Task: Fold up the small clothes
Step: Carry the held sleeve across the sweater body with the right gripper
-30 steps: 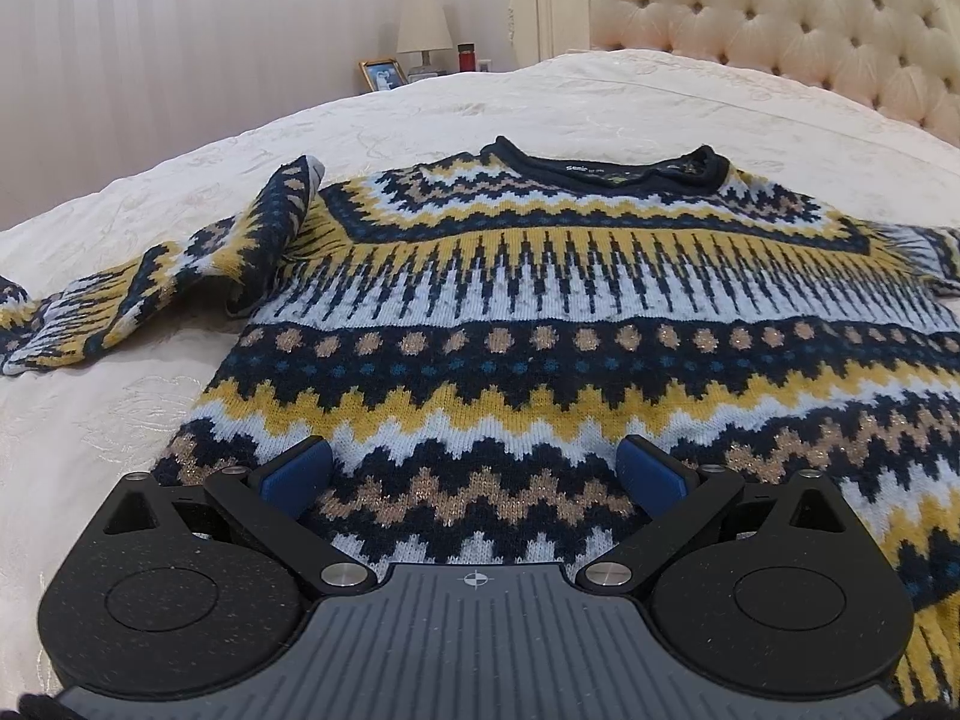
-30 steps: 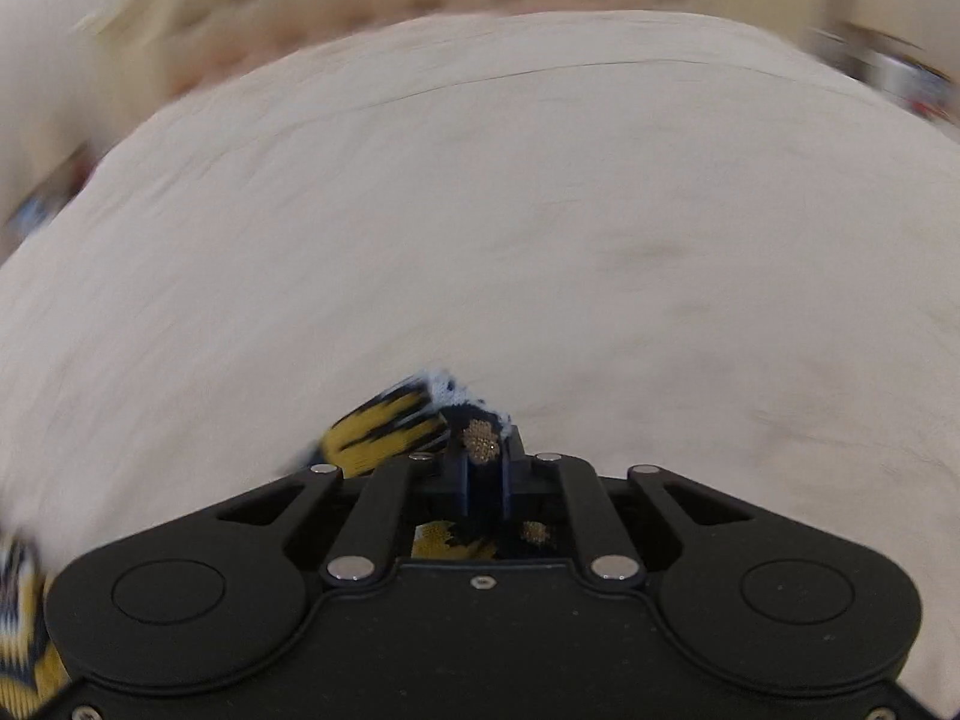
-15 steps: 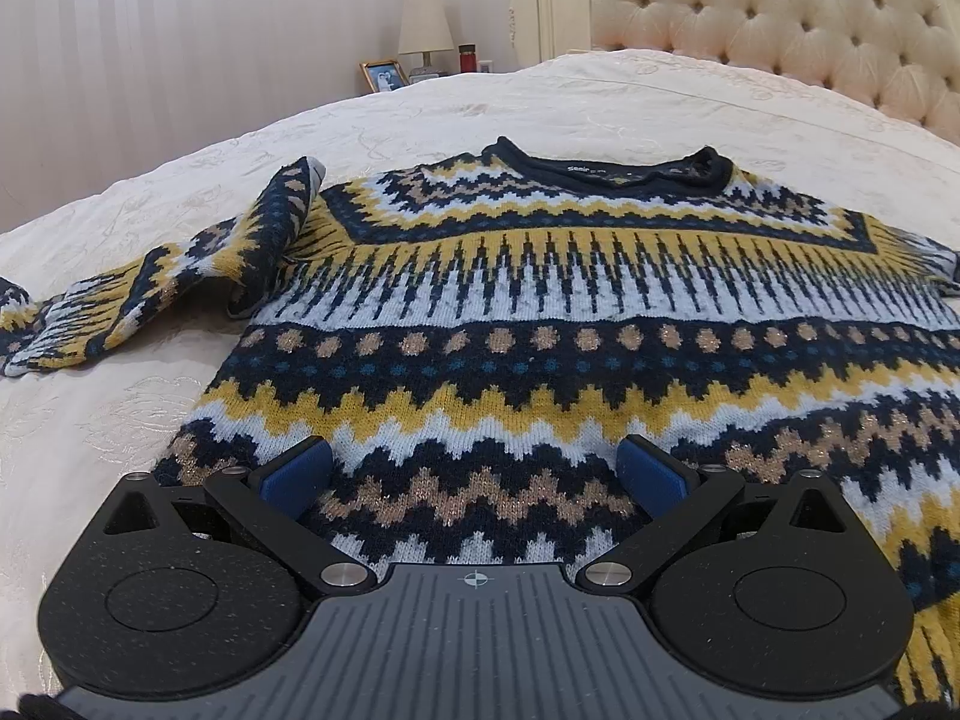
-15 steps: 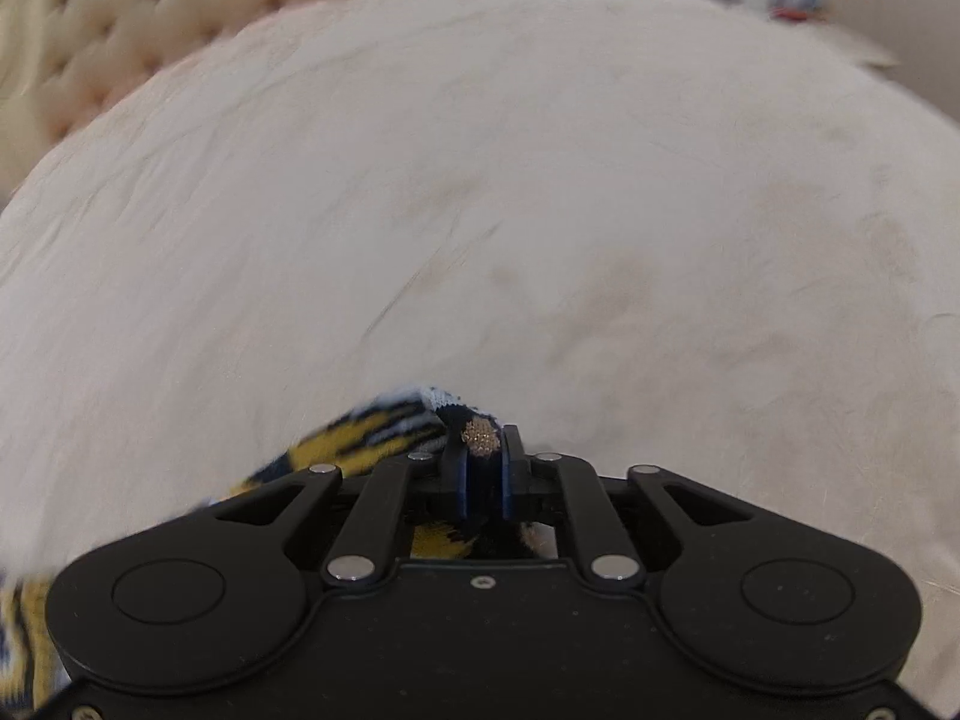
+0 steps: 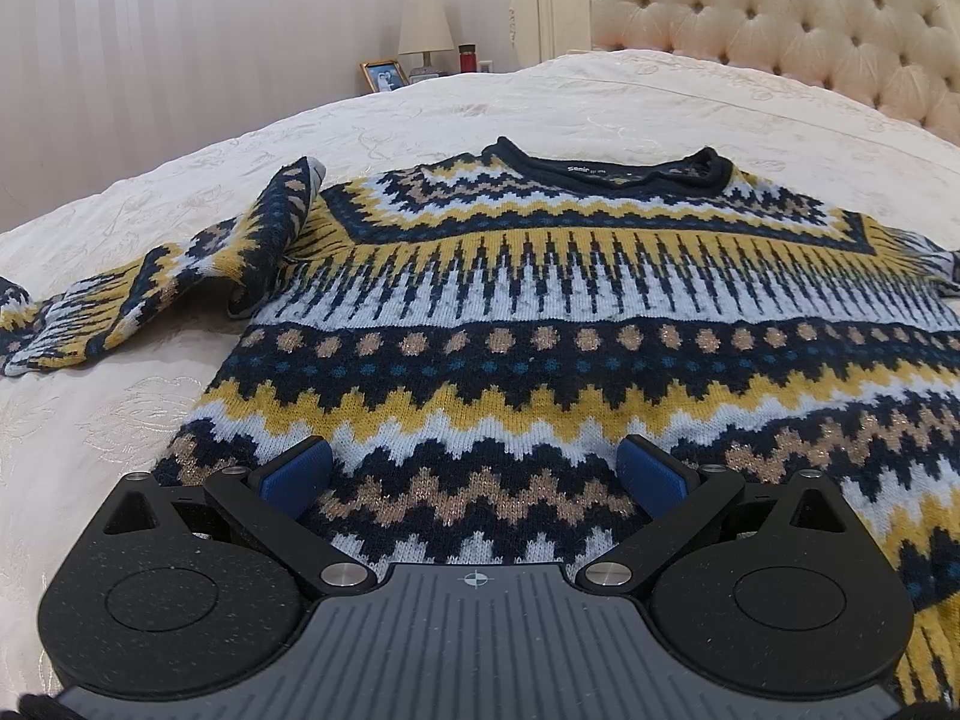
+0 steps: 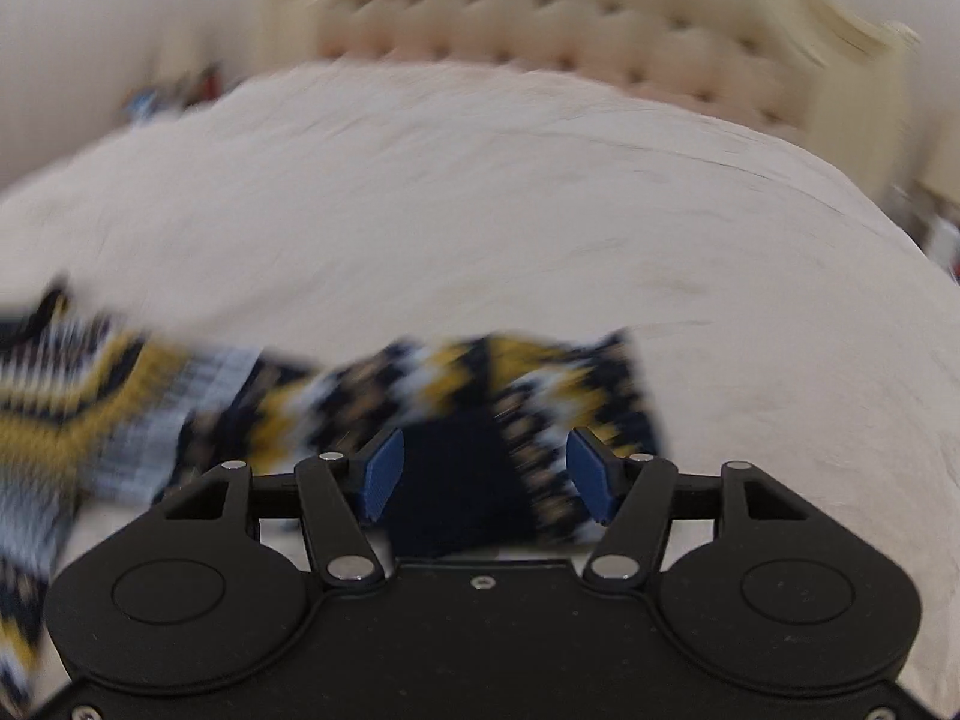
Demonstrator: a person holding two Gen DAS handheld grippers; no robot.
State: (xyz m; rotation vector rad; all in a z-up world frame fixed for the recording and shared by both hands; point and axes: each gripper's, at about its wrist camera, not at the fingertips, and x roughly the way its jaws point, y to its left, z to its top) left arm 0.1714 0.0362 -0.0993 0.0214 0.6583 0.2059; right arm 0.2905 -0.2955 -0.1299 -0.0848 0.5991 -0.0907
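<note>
A navy, yellow and white patterned knit sweater (image 5: 540, 324) lies flat on the bed, collar toward the headboard. Its left sleeve (image 5: 180, 276) stretches out to the left with a fold near the shoulder. My left gripper (image 5: 474, 474) is open and empty, hovering over the sweater's lower hem. In the right wrist view my right gripper (image 6: 483, 474) is open, with the sweater's right sleeve (image 6: 456, 390) lying on the bed just ahead of and between its blue fingers (image 6: 384, 468). This view is motion blurred.
A cream bedspread (image 5: 600, 96) covers the bed. A tufted headboard (image 5: 780, 12) stands at the far end. A nightstand with a lamp (image 5: 425, 24), a photo frame (image 5: 384, 75) and a red cup (image 5: 466, 58) is beyond the bed's far left.
My right gripper was shut on the sleeve cuff; it has opened and let the sleeve drop on the bed, and it has swung round. My left gripper has not moved.
</note>
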